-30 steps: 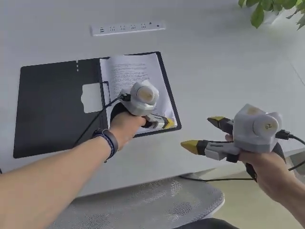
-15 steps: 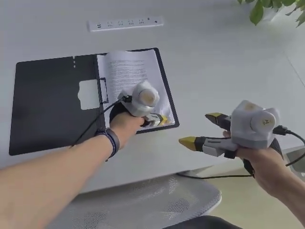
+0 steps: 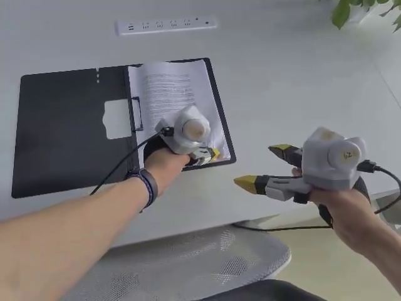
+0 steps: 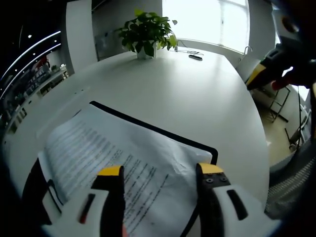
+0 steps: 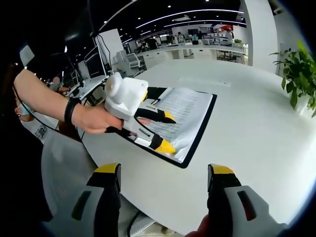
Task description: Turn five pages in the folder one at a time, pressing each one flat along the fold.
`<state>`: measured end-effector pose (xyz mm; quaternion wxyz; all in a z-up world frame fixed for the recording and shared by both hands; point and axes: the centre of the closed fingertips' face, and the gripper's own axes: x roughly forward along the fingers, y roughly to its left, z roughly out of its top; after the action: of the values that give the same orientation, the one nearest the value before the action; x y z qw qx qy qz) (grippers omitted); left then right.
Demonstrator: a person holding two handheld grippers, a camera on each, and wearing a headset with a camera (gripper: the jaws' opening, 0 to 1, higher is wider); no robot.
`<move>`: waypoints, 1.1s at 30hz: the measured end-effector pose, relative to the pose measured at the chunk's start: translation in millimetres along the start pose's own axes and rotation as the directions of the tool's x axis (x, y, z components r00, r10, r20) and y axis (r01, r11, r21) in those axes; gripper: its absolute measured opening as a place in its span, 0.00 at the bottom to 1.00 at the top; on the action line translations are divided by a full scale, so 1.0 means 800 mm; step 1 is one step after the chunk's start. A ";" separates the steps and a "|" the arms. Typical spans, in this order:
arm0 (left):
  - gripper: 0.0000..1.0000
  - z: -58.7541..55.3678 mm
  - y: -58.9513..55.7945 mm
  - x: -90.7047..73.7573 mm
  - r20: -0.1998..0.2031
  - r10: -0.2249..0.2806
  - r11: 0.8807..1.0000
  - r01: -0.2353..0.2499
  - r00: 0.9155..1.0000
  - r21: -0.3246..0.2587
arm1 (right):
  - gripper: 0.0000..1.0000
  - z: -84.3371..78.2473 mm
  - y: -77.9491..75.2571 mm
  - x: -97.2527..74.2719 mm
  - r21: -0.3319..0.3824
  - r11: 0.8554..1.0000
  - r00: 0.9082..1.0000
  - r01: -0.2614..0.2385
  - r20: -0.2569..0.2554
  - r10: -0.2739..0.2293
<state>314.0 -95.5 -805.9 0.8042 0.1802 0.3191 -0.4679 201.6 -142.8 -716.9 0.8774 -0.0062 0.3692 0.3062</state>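
Note:
An open black folder (image 3: 62, 125) lies on the white table, its top printed page (image 3: 172, 94) on the right half. My left gripper (image 3: 210, 154) is low over that page's near right corner, open, its jaws astride the slightly rumpled paper (image 4: 163, 163). The left gripper view has its tips (image 4: 160, 170) apart above the text. My right gripper (image 3: 265, 166) hovers open off the table's front edge, to the right of the folder, holding nothing. From the right gripper view (image 5: 164, 169) I see the left gripper (image 5: 160, 131) on the page corner (image 5: 180, 148).
A white power strip (image 3: 166, 25) lies behind the folder. A potted plant (image 3: 351, 9) stands at the far right. A grey mesh chair (image 3: 188, 263) sits under the table's front edge. Bare table (image 3: 294, 81) spreads to the right of the folder.
The head view has shifted slightly. My left gripper stays at the page's near right corner, and my right gripper has drifted a little lower in the air.

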 end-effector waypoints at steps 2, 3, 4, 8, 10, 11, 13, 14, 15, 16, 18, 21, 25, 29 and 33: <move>0.57 0.000 0.001 -0.001 0.003 -0.002 1.000 0.002 1.000 -0.001 | 0.70 0.001 0.000 0.001 -0.001 1.000 1.000 -0.002 0.000 0.002; 0.57 0.000 0.000 -0.002 0.004 -0.003 1.000 0.003 1.000 -0.002 | 0.70 0.001 0.000 0.001 -0.002 1.000 1.000 -0.003 -0.001 0.003; 0.57 0.000 0.000 -0.002 0.005 -0.004 1.000 0.004 1.000 0.000 | 0.70 0.001 0.000 0.002 -0.002 1.000 1.000 -0.004 -0.001 0.004; 0.55 0.001 0.001 -0.004 0.007 -0.002 1.000 0.002 1.000 -0.003 | 0.70 0.002 0.000 0.004 -0.004 1.000 1.000 -0.006 -0.001 0.006; 0.51 0.001 0.000 -0.006 0.011 -0.002 1.000 0.002 1.000 -0.002 | 0.70 0.002 0.000 0.004 -0.003 1.000 1.000 -0.007 -0.001 0.007; 0.49 0.002 0.000 -0.007 0.011 -0.001 1.000 0.001 1.000 -0.001 | 0.70 0.002 0.000 0.004 -0.002 1.000 1.000 -0.009 0.000 0.009; 0.46 0.002 -0.001 -0.009 0.014 0.000 1.000 0.000 1.000 0.007 | 0.70 0.002 0.001 0.005 -0.003 1.000 1.000 -0.009 -0.001 0.009; 0.44 0.002 -0.002 -0.010 0.015 -0.003 1.000 0.003 1.000 0.009 | 0.70 0.002 0.001 0.005 -0.004 1.000 1.000 -0.009 -0.001 0.009; 0.40 0.002 -0.004 -0.011 0.016 -0.003 1.000 0.003 1.000 0.012 | 0.70 0.003 0.001 0.005 -0.003 1.000 1.000 -0.010 0.000 0.010; 0.38 0.003 -0.007 -0.011 0.019 -0.008 1.000 0.008 1.000 0.018 | 0.70 0.003 0.001 0.005 -0.002 1.000 1.000 -0.011 0.001 0.011; 0.31 0.002 -0.016 -0.013 0.022 -0.015 0.999 0.015 1.000 0.034 | 0.70 0.003 0.001 0.006 -0.003 1.000 1.000 -0.011 0.001 0.011; 0.25 0.002 -0.017 -0.011 0.033 -0.008 0.999 0.007 0.999 0.038 | 0.70 0.005 0.003 0.007 -0.004 1.000 1.000 -0.014 0.001 0.014; 0.13 0.002 -0.020 -0.010 0.035 -0.007 0.999 0.005 0.999 0.052 | 0.70 0.005 0.002 0.008 -0.007 1.000 1.000 -0.017 0.000 0.017; 0.11 0.001 -0.020 -0.008 0.034 0.007 0.999 -0.008 0.999 0.051 | 0.70 0.005 0.002 0.008 -0.005 1.000 1.000 -0.016 0.001 0.016; 0.10 0.000 -0.019 -0.008 0.035 0.006 0.999 -0.007 0.999 0.034 | 0.70 0.005 0.003 0.008 -0.006 1.000 1.000 -0.019 0.000 0.019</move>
<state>298.3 -99.1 -801.9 0.8079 0.1867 0.2967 -0.4737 206.5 -136.5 -718.1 0.8745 -0.0054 0.3683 0.3155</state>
